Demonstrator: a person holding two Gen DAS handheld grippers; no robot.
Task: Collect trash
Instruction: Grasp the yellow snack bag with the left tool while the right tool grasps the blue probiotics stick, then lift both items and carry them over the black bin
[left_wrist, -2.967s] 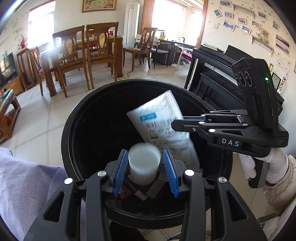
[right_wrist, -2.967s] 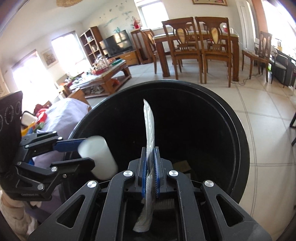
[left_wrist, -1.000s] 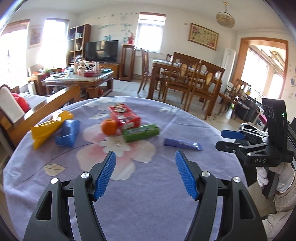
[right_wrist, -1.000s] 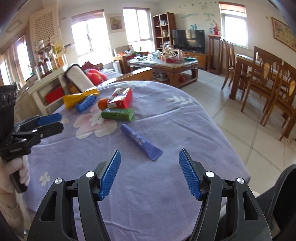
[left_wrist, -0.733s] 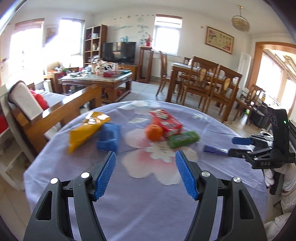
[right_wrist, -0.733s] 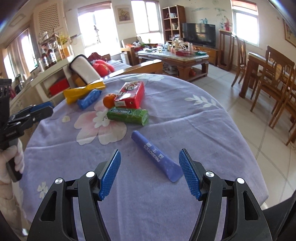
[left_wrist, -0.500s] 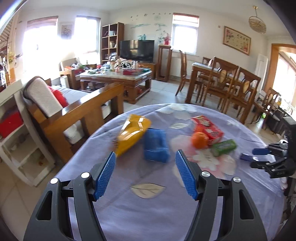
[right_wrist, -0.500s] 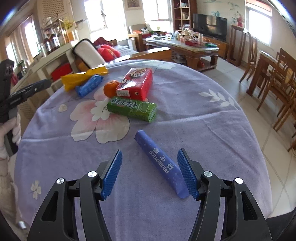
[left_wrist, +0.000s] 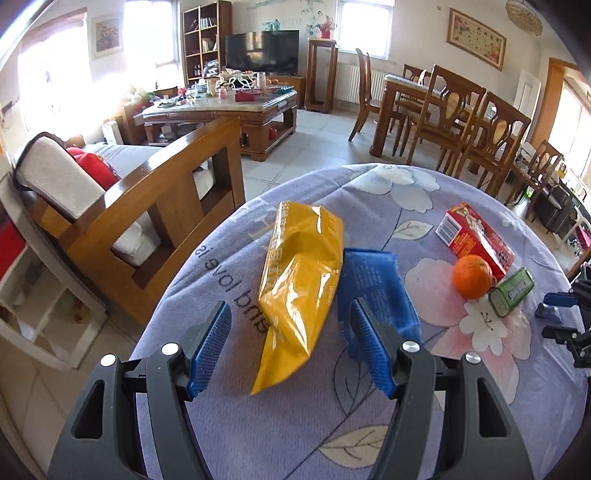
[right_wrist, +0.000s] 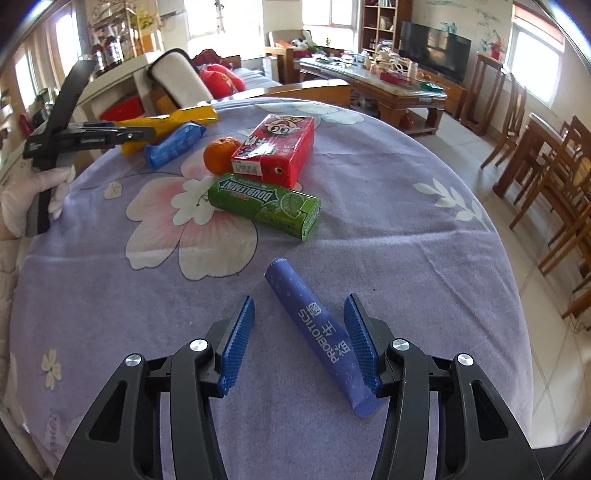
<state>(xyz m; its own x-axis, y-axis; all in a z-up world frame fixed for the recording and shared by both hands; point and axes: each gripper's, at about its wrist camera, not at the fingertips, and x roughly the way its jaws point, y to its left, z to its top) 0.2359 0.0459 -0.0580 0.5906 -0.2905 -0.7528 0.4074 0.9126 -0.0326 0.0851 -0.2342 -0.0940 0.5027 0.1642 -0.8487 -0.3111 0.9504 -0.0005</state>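
Note:
On the purple floral tablecloth (right_wrist: 369, 221) lies a blue sachet (right_wrist: 314, 332) marked PROBIOTICS. My right gripper (right_wrist: 299, 301) hangs over it with the sachet between its jaws; they are closing, and the left pad is still clear of the sachet. The right gripper (left_wrist: 561, 314) also shows at the edge of the left wrist view. My left gripper (left_wrist: 290, 306) is open above the near end of a crinkled yellow bag (left_wrist: 299, 288). A blue packet (left_wrist: 373, 291) lies right beside the bag, partly behind the right finger. A gloved hand (right_wrist: 22, 206) holds the left gripper (right_wrist: 110, 134).
A red carton (right_wrist: 275, 147), an orange (right_wrist: 219, 155) and a green gum pack (right_wrist: 264, 206) sit close together mid-table. A wooden sofa (left_wrist: 147, 221) stands just past the table's left edge. Dining chairs (left_wrist: 461, 122) and tiled floor lie beyond.
Three seconds ago both grippers held items over a black bin. Since then my left gripper swung left to the yellow bag. My right gripper came down over the blue sachet and its jaws narrowed.

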